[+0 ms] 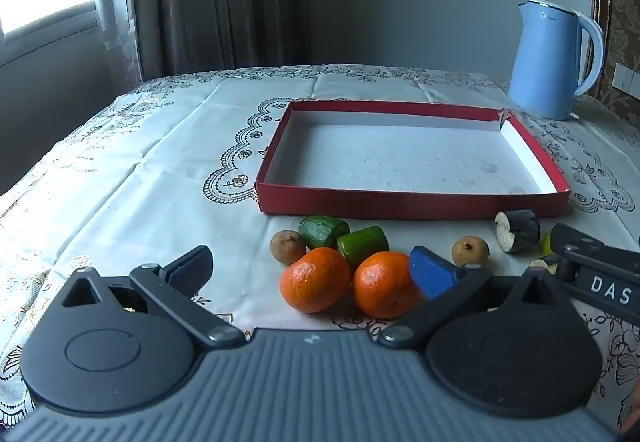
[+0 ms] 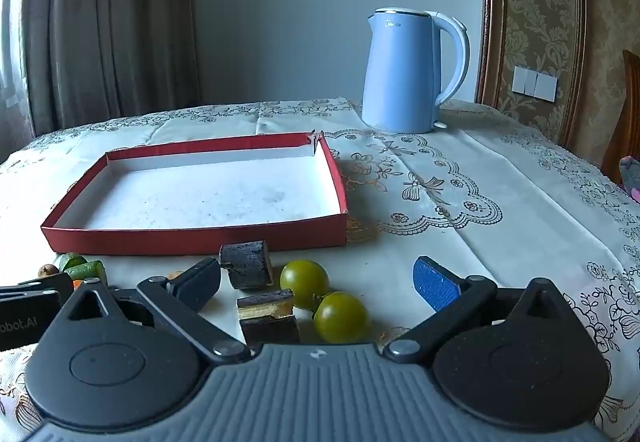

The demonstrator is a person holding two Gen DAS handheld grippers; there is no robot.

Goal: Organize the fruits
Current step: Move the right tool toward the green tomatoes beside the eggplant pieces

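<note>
While both grippers hang over the counter (image 2: 500,178) with jaws spread wide and nothing between the pads, no fruit has yet gone into the red tray (image 1: 412,204), which lies empty just beyond both sets of jaws.

Left gripper (image 1: 316,274): two oranges (image 1: 316,279) sit side by side between the jaws, the right one against the blue pad. Just past them lie two green chunks (image 1: 323,231) and a small brown fruit (image 1: 287,247); a second brown fruit (image 1: 470,251) lies beyond the right jaw.

Right gripper (image 2: 320,282): two green tomatoes (image 2: 340,317) and two dark-skinned cut pieces (image 2: 246,265) lie between the jaws.

Handling, as judged: oranges are firm, light and round, likely to roll; take hold across the widest part. Tomatoes look smooth and easily bruised; close gently. Cut pieces offer flat faces for the pads.

Obstructions: the fruits crowd each other, so closing on one may nudge its neighbour. The tray's near wall must be cleared. A blue kettle (image 2: 408,74) stands well beyond, out of the way.
</note>
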